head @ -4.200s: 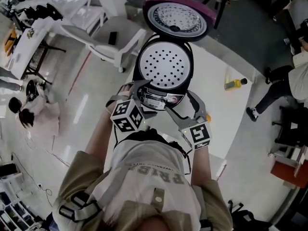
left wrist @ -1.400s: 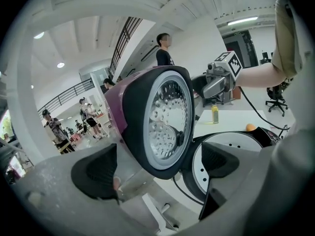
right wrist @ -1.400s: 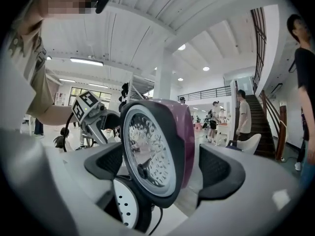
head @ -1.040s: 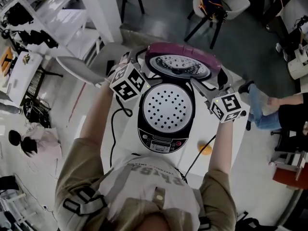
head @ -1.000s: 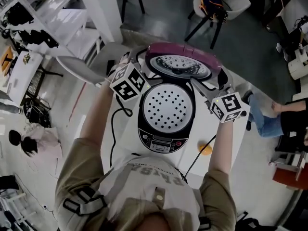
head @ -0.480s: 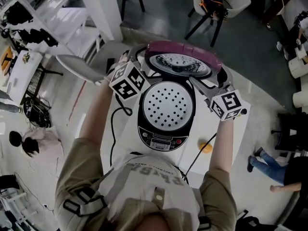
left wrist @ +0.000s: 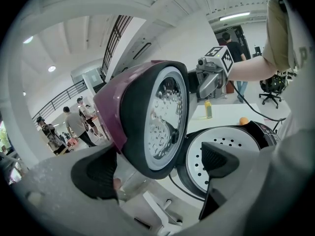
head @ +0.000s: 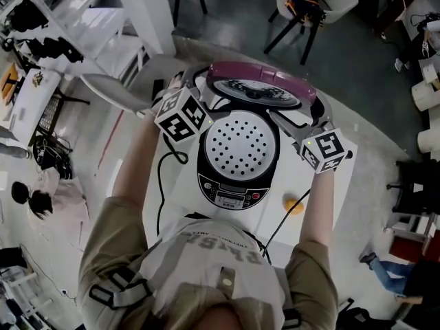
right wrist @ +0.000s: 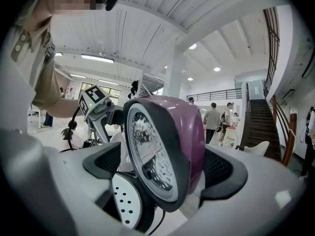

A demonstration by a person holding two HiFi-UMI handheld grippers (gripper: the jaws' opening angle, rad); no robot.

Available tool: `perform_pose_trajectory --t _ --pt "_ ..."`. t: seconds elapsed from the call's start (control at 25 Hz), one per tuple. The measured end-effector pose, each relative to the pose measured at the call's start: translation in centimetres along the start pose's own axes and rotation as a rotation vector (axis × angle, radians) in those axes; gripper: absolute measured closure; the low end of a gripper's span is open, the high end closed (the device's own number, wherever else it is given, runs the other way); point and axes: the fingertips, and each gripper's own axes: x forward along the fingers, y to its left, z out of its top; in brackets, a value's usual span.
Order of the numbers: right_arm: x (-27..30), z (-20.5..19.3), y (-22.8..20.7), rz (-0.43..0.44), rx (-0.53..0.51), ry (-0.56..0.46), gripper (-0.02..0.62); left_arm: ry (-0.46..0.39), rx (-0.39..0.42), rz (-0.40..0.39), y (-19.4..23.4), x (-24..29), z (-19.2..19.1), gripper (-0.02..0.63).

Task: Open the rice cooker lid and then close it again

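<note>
The black rice cooker point(head: 232, 188) stands on the white table with its purple lid point(head: 258, 88) raised, the perforated white inner plate point(head: 239, 141) showing. My left gripper point(head: 201, 88) straddles the lid's left edge. Its outer pad point(left wrist: 96, 173) sits behind the purple shell, and its inner pad point(left wrist: 221, 159) stands well off the lid's inner face point(left wrist: 162, 122). My right gripper point(head: 297, 112) straddles the lid's right edge point(right wrist: 167, 146). One pad point(right wrist: 224, 168) lies close against the purple back, and a gap shows at the other pad point(right wrist: 106, 163).
An orange ball point(head: 294, 205) lies on the table point(head: 337, 184) right of the cooker. A black cord point(head: 161, 184) trails off its left side. A yellow bottle point(left wrist: 208, 109) stands further along the table. Chairs and people are beyond the table's far edge.
Since the oldest frame both grippers have gone from the cooker's front to the lid's sides. Over the last second the lid has tipped slightly towards the pot; the grippers barely shifted.
</note>
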Motion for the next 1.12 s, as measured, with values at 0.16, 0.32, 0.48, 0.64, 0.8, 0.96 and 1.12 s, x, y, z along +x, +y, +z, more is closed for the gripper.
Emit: perform_pose_trajectory --t 0.16,0.32,0.48,0.64,0.8,0.96,1.12 --pt "-0.7 -0.2 0.9 0.010 -0.013 0.011 0.110 0.006 0.004 -0.007 -1.0 -0.6 -0.2 0.057" --pt "-1.3 -0.4 2.0 0.017 -0.024 0.027 0.107 0.015 0.004 -0.012 -2.1 -1.3 -0.5 0.057" --pt "-2.0 -0.8 3.1 0.024 -0.032 0.039 0.104 0.027 0.007 -0.019 -3.3 -2.0 -0.8 0.057" --pt "-2.9 -1.2 4.3 0.035 -0.039 0.054 0.100 0.038 0.010 -0.032 -4.7 -2.7 -1.2 0.057" --pt "-3.6 -1.8 5.5 0.045 -0.047 0.065 0.098 0.048 0.010 -0.045 -6.0 -3.3 -1.7 0.057" --pt "-4.3 -2.3 6.7 0.059 -0.070 0.094 0.094 0.060 0.004 -0.054 -7.3 -3.9 -2.1 0.057" --pt "-5.0 -3.2 7.7 0.077 -0.075 0.111 0.092 0.079 0.000 -0.068 -8.7 -4.1 -2.8 0.057"
